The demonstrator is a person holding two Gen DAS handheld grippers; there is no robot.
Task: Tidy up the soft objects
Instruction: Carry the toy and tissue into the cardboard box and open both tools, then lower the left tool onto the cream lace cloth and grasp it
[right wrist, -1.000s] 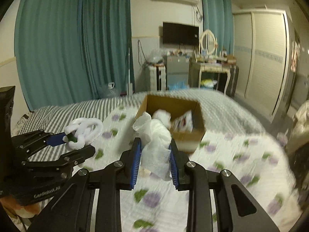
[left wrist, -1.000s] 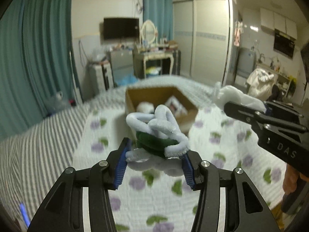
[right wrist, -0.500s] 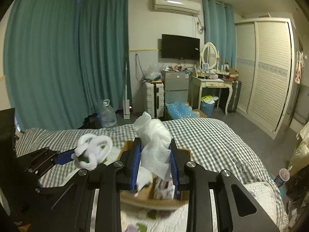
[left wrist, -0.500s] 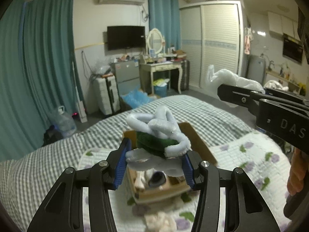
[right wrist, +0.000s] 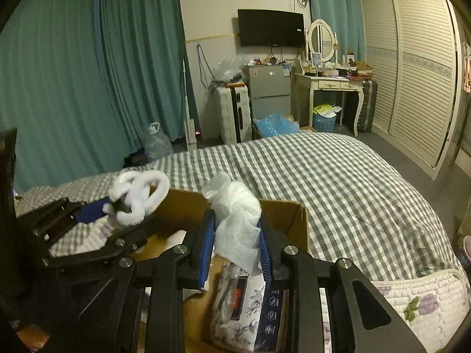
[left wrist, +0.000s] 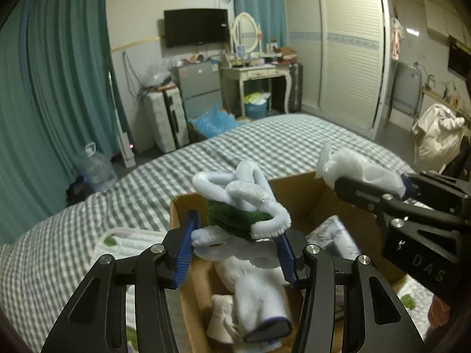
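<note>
My left gripper [left wrist: 235,250] is shut on a white and green fuzzy pipe-cleaner toy [left wrist: 241,203] and holds it over the open cardboard box [left wrist: 297,188] on the bed. My right gripper [right wrist: 235,250] is shut on a crumpled white cloth [right wrist: 235,214] over the same box [right wrist: 288,214]. Each gripper shows in the other's view: the right one with the cloth [left wrist: 359,170], the left one with the toy [right wrist: 135,194]. Inside the box lie a white sock [left wrist: 259,300], a small beige plush [left wrist: 220,320] and a floral tissue pack [right wrist: 247,303].
The box sits on a floral quilt [right wrist: 418,291] over a grey checked bedspread [right wrist: 323,176]. Beyond the bed stand teal curtains [right wrist: 88,73], a water jug [left wrist: 97,167], a white suitcase [right wrist: 232,111], a dressing table [right wrist: 329,82] and a wardrobe [right wrist: 418,67].
Both grippers have moved forward and down over the box, each still holding its object. The box now lies directly under the fingers, its contents close below.
</note>
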